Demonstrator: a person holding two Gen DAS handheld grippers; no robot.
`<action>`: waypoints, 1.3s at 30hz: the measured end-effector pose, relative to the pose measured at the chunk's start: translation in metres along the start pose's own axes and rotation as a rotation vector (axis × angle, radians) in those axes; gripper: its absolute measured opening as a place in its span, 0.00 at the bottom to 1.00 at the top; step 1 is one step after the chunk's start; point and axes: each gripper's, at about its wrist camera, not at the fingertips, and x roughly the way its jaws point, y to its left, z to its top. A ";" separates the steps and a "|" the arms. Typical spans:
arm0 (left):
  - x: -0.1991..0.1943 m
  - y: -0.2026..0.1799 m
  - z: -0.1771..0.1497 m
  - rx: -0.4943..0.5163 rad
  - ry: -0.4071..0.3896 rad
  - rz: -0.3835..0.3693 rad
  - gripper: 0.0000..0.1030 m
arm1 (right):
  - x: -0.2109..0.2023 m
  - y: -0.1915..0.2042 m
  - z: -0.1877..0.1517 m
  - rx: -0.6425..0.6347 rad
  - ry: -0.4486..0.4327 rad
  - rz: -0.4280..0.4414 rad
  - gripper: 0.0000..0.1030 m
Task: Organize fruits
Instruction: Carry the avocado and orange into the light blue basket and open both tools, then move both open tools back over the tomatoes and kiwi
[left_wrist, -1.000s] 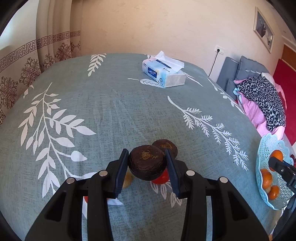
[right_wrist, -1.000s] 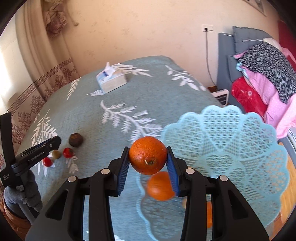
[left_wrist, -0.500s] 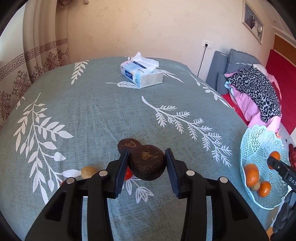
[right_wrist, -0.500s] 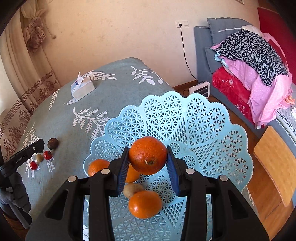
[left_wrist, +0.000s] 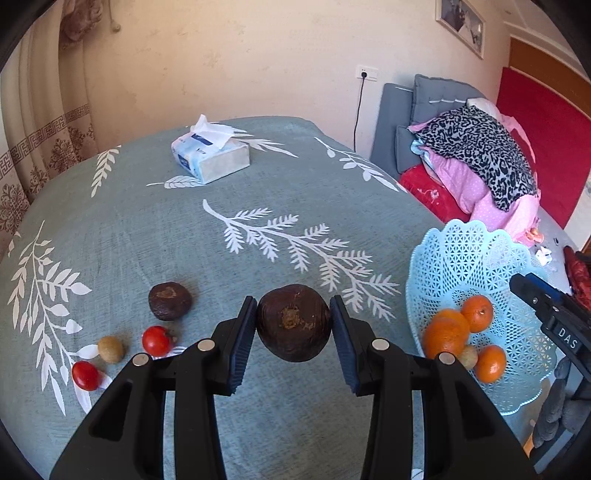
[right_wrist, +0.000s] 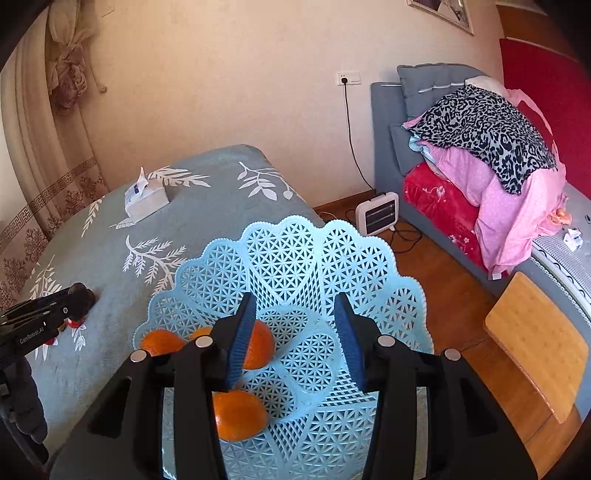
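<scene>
Over the lacy blue plastic basket (right_wrist: 332, 254) my right gripper (right_wrist: 297, 332) has just opened, empty; only my left view shows the left gripper (left_wrist: 293, 325) clamping a dark brown round fruit (left_wrist: 293, 323).

Big bare cloth (left_wrist: 155, 221) in the middle of the table, w/ lots of room to pass. Far side: only a tissue box (left_wrist: 210, 157) in the way. Near left, small fruits (left_wrist: 157, 339) sit close together; right edge, the blue basket (left_wrist: 476, 258) wall stands up.
</scene>
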 end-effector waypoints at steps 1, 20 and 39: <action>0.001 -0.006 0.001 0.013 0.001 -0.007 0.40 | 0.000 -0.002 0.000 0.007 0.001 0.003 0.44; -0.005 -0.103 -0.018 0.169 0.068 -0.219 0.43 | -0.003 -0.012 -0.001 0.039 -0.012 0.033 0.44; -0.007 -0.075 -0.022 0.097 0.060 -0.132 0.67 | -0.012 -0.004 0.000 0.025 -0.030 0.047 0.44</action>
